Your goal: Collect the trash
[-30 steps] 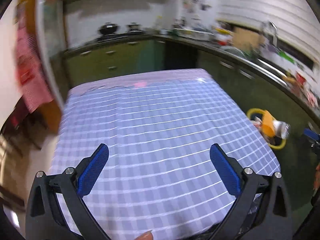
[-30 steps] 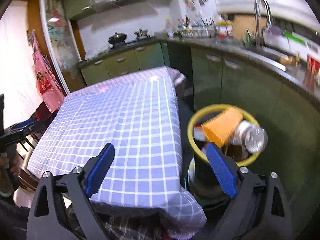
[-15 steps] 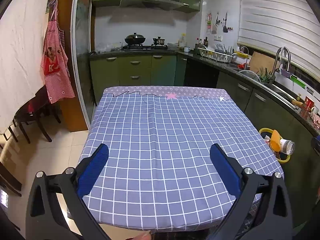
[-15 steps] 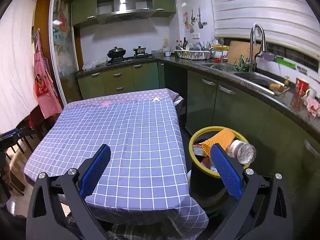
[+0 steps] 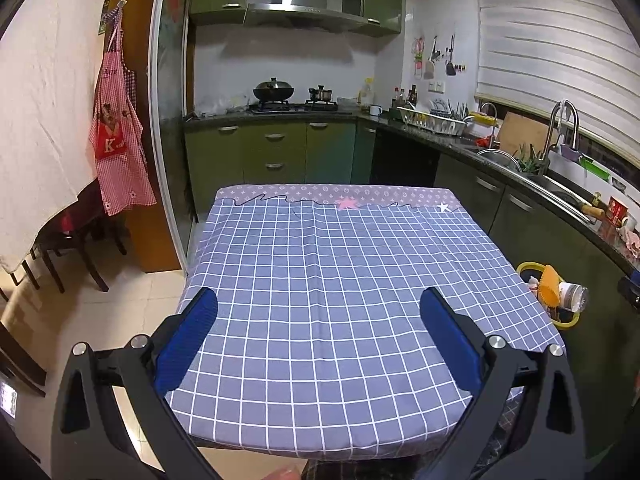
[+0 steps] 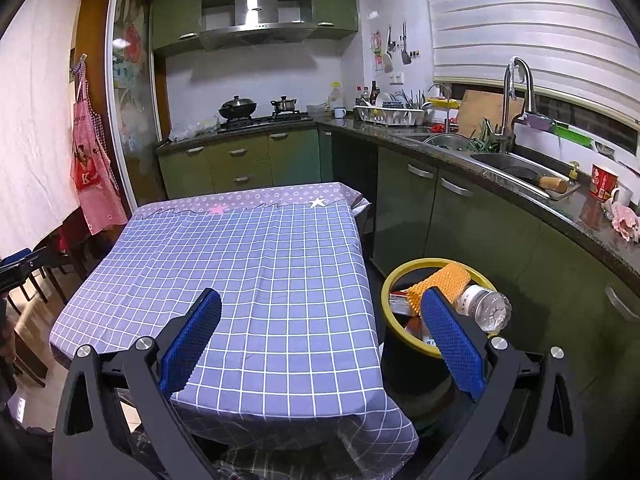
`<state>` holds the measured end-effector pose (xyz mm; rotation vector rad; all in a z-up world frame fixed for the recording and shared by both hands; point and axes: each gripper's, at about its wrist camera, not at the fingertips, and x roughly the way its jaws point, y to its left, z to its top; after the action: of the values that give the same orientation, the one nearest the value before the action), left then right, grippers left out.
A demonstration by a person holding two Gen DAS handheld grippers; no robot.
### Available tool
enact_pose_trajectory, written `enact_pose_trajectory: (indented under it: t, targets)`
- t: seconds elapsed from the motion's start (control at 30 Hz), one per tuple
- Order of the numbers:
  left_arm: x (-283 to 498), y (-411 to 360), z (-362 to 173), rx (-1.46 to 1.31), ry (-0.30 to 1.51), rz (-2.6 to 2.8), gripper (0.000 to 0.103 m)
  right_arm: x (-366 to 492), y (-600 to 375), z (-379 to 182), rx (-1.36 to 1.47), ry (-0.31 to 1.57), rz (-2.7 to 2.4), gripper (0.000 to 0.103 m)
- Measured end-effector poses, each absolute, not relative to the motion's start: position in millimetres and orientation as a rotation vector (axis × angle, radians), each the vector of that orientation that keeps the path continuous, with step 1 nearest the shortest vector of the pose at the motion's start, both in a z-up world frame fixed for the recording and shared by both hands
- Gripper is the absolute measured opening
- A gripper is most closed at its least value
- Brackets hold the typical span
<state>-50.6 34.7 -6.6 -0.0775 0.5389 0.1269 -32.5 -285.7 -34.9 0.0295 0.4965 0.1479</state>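
A yellow-rimmed trash bin [image 6: 390, 280] stands on the floor right of the table, also in the left wrist view [image 5: 524, 268]. It holds an orange textured piece [image 6: 444, 278], a clear plastic bottle [image 6: 486, 308] lying on the rim, and other scraps. The table has a blue checked cloth [image 5: 340, 280] with nothing on it. My left gripper [image 5: 318, 320] is open and empty above the table's near edge. My right gripper [image 6: 320, 320] is open and empty above the table's near right corner, its right finger in front of the bin.
Green kitchen cabinets and a dark counter [image 6: 500, 176] with a sink run along the right and back. A stove with pots [image 5: 276, 96] is at the back. A red apron [image 5: 116, 132] hangs left, with dark chairs [image 5: 76, 240] below it.
Both grippers have pulled back and risen, so the table and bin look smaller and farther. The views went from blurred to steady. Both grippers stayed open.
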Motion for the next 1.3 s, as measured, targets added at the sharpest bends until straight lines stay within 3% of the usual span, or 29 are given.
enact_pose_trajectory:
  t: [1.3]
  targets:
    - [-51.1, 30.2, -3.8, -0.053, 0.535, 0.118, 0.096, -24.3, -284.5, -39.0, 0.041, 0.511, 0.16, 0.098]
